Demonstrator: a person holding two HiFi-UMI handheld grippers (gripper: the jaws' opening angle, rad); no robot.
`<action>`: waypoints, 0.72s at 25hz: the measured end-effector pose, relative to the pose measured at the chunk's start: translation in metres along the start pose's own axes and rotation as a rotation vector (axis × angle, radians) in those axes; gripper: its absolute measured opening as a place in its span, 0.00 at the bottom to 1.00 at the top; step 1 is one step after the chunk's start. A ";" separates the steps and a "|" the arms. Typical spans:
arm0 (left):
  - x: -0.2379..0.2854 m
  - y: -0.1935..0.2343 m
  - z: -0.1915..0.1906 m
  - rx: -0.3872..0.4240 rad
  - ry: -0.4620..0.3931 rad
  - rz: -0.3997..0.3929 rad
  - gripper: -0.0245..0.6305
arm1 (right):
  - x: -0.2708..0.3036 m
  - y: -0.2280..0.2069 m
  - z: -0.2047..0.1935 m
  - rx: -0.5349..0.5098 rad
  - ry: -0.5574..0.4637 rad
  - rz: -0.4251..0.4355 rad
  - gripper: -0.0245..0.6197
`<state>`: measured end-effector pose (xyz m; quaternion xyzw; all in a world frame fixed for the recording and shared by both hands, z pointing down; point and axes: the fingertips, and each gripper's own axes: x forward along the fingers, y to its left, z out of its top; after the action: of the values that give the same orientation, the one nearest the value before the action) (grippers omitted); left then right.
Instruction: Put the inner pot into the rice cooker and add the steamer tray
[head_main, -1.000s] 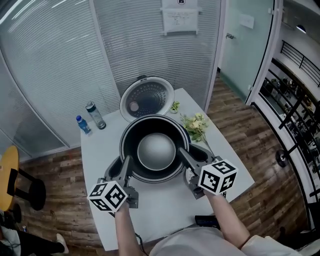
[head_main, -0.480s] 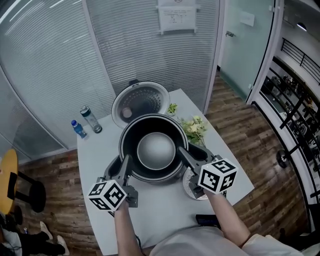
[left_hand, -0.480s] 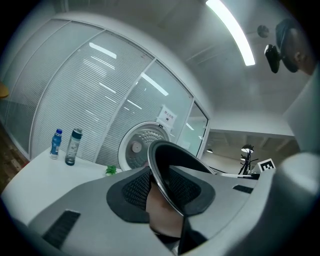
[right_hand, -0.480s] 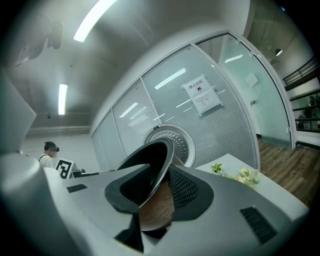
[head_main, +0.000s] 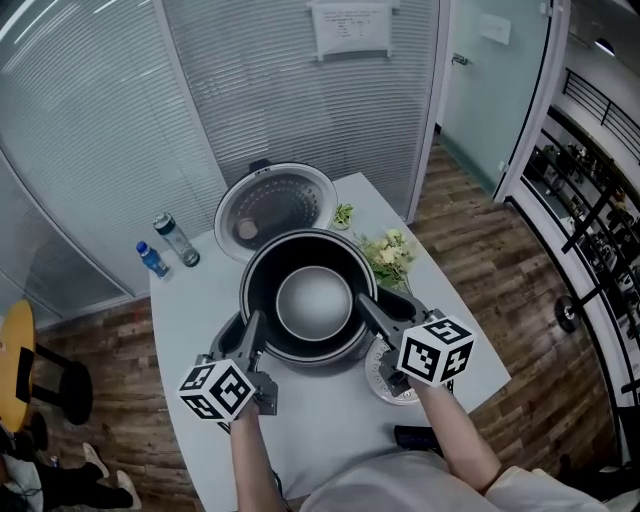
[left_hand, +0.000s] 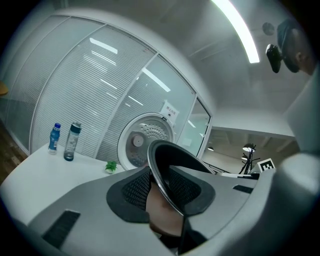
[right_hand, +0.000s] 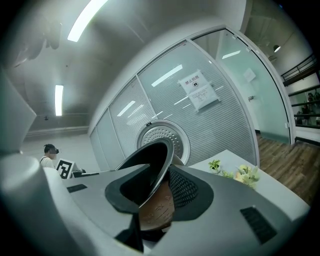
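Now, inner pot (head_main: 312, 305) forward, nearer cooker lid (head_main: 275, 205)

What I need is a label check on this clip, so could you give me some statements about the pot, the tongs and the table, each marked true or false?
1. The left tongs and the right tongs each clamp the rim of the dark round metal inner pot. True.
2. The white rice cooker's round lid is shut. False: it stands open behind the pot, with its perforated inner face showing.
3. A blue-capped clear bottle and a dark-capped grey bottle stand on the left part of the white table. True.
4. The pale yellow flowers lie to the left of the pot. False: they lie to its right.
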<state>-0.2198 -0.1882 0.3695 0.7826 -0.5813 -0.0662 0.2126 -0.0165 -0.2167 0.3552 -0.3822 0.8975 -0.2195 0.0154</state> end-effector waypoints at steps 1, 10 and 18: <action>0.002 0.002 -0.001 -0.003 0.003 0.002 0.22 | 0.002 -0.002 -0.001 0.002 0.004 0.000 0.23; 0.016 0.016 -0.017 -0.031 0.038 0.010 0.22 | 0.016 -0.016 -0.013 0.025 0.035 -0.012 0.23; 0.027 0.023 -0.027 -0.046 0.057 0.015 0.22 | 0.024 -0.028 -0.021 0.043 0.053 -0.018 0.23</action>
<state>-0.2217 -0.2123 0.4071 0.7747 -0.5793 -0.0554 0.2474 -0.0180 -0.2422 0.3893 -0.3841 0.8891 -0.2488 -0.0022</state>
